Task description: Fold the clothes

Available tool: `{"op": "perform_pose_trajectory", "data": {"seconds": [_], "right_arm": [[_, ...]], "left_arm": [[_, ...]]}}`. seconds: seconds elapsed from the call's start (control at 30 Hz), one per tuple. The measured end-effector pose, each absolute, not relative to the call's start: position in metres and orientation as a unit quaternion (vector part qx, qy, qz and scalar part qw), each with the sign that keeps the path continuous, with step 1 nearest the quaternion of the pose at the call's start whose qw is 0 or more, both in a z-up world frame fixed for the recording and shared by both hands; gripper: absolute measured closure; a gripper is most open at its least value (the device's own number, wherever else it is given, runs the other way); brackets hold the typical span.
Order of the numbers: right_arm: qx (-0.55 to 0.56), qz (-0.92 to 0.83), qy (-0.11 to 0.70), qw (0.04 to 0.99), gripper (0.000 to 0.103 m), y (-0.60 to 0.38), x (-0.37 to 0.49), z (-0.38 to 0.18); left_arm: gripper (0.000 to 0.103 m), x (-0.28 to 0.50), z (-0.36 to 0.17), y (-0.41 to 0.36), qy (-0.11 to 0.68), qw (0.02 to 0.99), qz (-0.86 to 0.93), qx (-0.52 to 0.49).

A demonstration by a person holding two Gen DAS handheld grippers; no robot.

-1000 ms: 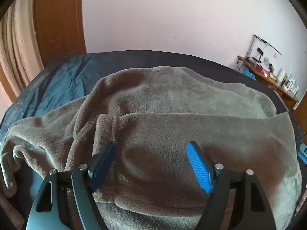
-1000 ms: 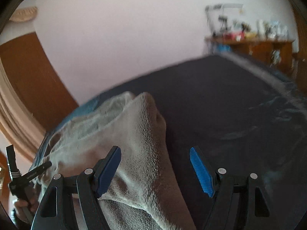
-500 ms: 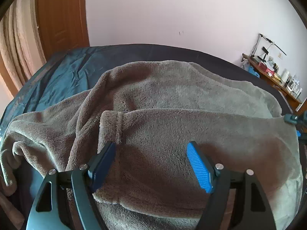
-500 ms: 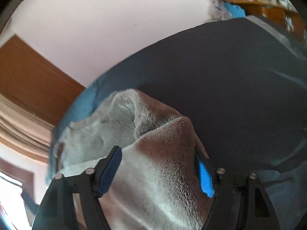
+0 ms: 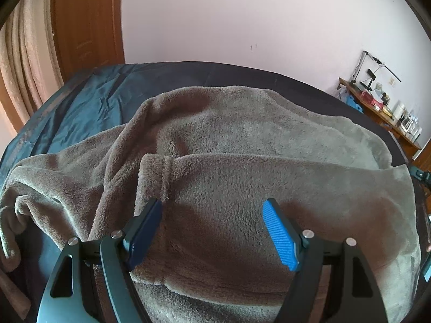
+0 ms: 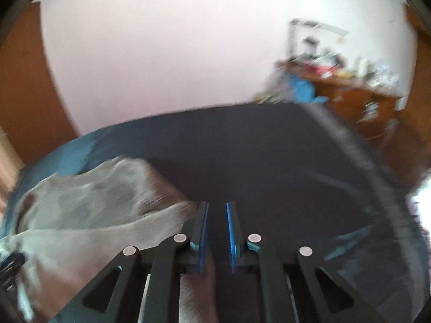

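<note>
Grey plush fleece garment [image 5: 242,177]: your left gripper [image 5: 212,231] gapes; right gripper [image 6: 216,231], nearly clenched, may drop its fold edge.

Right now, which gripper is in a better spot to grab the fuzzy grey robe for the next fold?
Probably the left. The left gripper is wide open right over the robe. The right gripper is nearly shut beside the robe's edge, over the dark bed cover.

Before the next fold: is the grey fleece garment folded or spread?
Partly folded: the grey fleece garment has one hemmed flap doubled over it.
</note>
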State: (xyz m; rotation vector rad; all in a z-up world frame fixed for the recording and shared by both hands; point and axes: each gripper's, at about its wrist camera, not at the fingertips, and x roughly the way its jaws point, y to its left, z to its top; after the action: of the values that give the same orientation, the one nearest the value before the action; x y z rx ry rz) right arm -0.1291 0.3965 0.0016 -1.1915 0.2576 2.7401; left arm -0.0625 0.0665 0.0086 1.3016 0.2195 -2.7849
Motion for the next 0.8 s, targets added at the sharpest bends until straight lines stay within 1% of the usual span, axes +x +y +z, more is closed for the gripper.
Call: {"op": "perform_pose_trajectory", "data": {"seconds": [0.07, 0.13, 0.17, 0.2, 0.23, 0.27, 0.33, 0.43, 0.53, 0.57, 0.6, 0.63, 0.67, 0.7, 0.8], "right_arm": [[-0.4, 0.909, 0.099, 0.067, 0.088, 0.396, -0.13, 0.004], [-0.41, 0.903, 0.115, 0.062, 0.079, 0.395, -0.136, 0.005], [-0.417, 0.899, 0.122, 0.06, 0.06, 0.396, -0.14, 0.005], [-0.422, 0.896, 0.127, 0.056, 0.03, 0.399, -0.144, 0.004], [-0.428, 0.893, 0.13, 0.048, 0.023, 0.397, -0.148, 0.003], [-0.434, 0.89, 0.133, 0.041, 0.022, 0.396, -0.151, 0.002], [-0.448, 0.883, 0.136, 0.028, 0.022, 0.395, -0.154, 0.002], [-0.478, 0.865, 0.146, 0.033, 0.022, 0.395, -0.161, -0.005], [-0.497, 0.857, 0.128, 0.034, 0.022, 0.39, -0.167, -0.011], [-0.504, 0.855, 0.116, 0.033, 0.028, 0.385, -0.17, -0.012], [-0.51, 0.853, 0.104, 0.03, 0.047, 0.38, -0.172, -0.013], [-0.519, 0.85, 0.087, 0.025, 0.057, 0.372, -0.174, -0.014], [-0.524, 0.849, 0.066, 0.025, 0.073, 0.365, -0.173, -0.016], [-0.523, 0.851, 0.04, 0.027, 0.077, 0.358, -0.171, -0.015], [-0.511, 0.858, -0.013, 0.051, 0.084, 0.349, -0.164, -0.01]], "left_arm": [[0.022, -0.062, 0.009, 0.067, 0.071, 0.027, -0.904, 0.422], [0.022, -0.063, 0.008, 0.067, 0.07, 0.027, -0.903, 0.423], [0.022, -0.063, 0.008, 0.067, 0.07, 0.027, -0.903, 0.424], [0.022, -0.063, 0.008, 0.066, 0.071, 0.026, -0.903, 0.424], [0.022, -0.063, 0.008, 0.066, 0.072, 0.026, -0.902, 0.424], [0.022, -0.063, 0.008, 0.066, 0.074, 0.025, -0.902, 0.425], [0.022, -0.062, 0.009, 0.065, 0.077, 0.023, -0.901, 0.426], [0.022, -0.062, 0.009, 0.065, 0.079, 0.022, -0.901, 0.426], [0.022, -0.062, 0.009, 0.066, 0.076, 0.022, -0.902, 0.425], [0.022, -0.062, 0.009, 0.066, 0.076, 0.022, -0.902, 0.425], [0.022, -0.062, 0.009, 0.064, 0.078, 0.022, -0.901, 0.425], [0.022, -0.062, 0.009, 0.063, 0.08, 0.023, -0.901, 0.425], [0.022, -0.062, 0.01, 0.062, 0.082, 0.023, -0.901, 0.425], [0.022, -0.062, 0.01, 0.061, 0.085, 0.022, -0.901, 0.425], [0.022, -0.061, 0.012, 0.058, 0.088, 0.026, -0.902, 0.422]]}}
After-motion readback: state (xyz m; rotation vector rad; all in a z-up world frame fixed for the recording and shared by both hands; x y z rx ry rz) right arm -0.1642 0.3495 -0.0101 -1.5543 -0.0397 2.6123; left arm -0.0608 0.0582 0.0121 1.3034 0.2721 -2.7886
